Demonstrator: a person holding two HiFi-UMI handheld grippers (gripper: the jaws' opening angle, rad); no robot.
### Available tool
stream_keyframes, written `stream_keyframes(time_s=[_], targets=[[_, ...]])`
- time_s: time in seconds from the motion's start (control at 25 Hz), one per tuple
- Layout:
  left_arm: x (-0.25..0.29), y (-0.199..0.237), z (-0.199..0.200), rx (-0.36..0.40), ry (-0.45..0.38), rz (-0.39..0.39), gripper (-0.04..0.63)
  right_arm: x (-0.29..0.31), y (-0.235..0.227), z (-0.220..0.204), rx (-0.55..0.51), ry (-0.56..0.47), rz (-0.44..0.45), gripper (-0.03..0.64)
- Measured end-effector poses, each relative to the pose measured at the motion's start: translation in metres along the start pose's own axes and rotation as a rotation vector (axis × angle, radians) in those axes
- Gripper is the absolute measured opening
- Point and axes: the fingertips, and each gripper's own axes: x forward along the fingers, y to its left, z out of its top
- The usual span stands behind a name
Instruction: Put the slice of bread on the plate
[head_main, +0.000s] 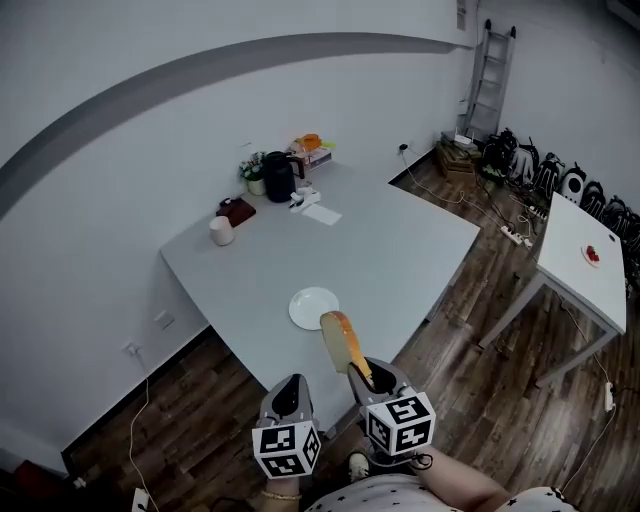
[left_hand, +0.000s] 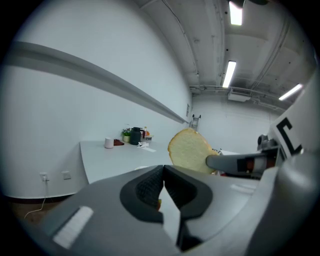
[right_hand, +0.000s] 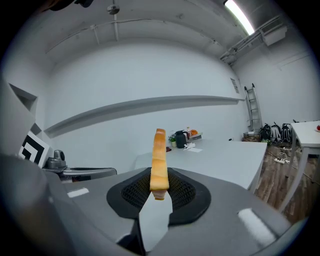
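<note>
right gripper (right_hand: 159, 176) is clamped on the lower end of the bread (head_main: 340, 339): jaws part-way closed, slice pinched between the pads, standing on edge and sticking out ahead of the jaws; its own view shows the slice edge-on, crust facing the camera. left gripper (left_hand: 163, 172) is fully closed, pads together, nothing in it, held just beside the right one. bread is in the air, not on the plate (head_main: 313, 307): from the head view it hangs over the near edge of the table (head_main: 400, 250), just short of the plate and apart from it. plate is white and lies flat near that same edge. far end of the table has a black kettle (head_main: 279, 176), a pale cup (head_main: 221, 231), a small plant (head_main: 255, 172), a sheet of paper (head_main: 322, 214) and boxes (head_main: 312, 150) I can't identify. off to the right: second white table (head_main: 575, 250) with a small red thing (head_main: 593, 254) on it, a ladder (head_main: 488, 70) leaning on the wall, bags (head_main: 520, 160) along the wall, wood floor (head_main: 480, 370)
</note>
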Motion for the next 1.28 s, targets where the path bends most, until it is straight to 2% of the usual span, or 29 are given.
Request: stream_keyframes(time_s=[0.24,0.48,0.68,0.88,1.08,1.28], targets=[[0.048,0.026,0.003,0.014,0.009,0.025,0.008,0.065,-0.02,-0.003,0.051,0.062,0.004,0.087],[0.086,0.048,0.003,0.023,0.034,0.003,0.008,0.125,-0.027,-0.015,0.098,0.135,-0.006,0.087],[0.121,0.069,0.002,0.008,0.056,-0.013,0.008,0.17,-0.037,-0.037,0.169,0.217,-0.025,0.087],[0.149,0.085,-0.008,-0.025,0.092,-0.013,0.008,0.203,-0.042,-0.044,0.184,0.271,-0.015,0.089],[0.166,0.096,-0.019,-0.042,0.122,-0.009,0.008,0.236,-0.043,-0.055,0.214,0.325,-0.014,0.089],[0.178,0.104,-0.025,-0.053,0.142,-0.013,0.008,0.263,-0.045,-0.058,0.291,0.359,-0.012,0.091]])
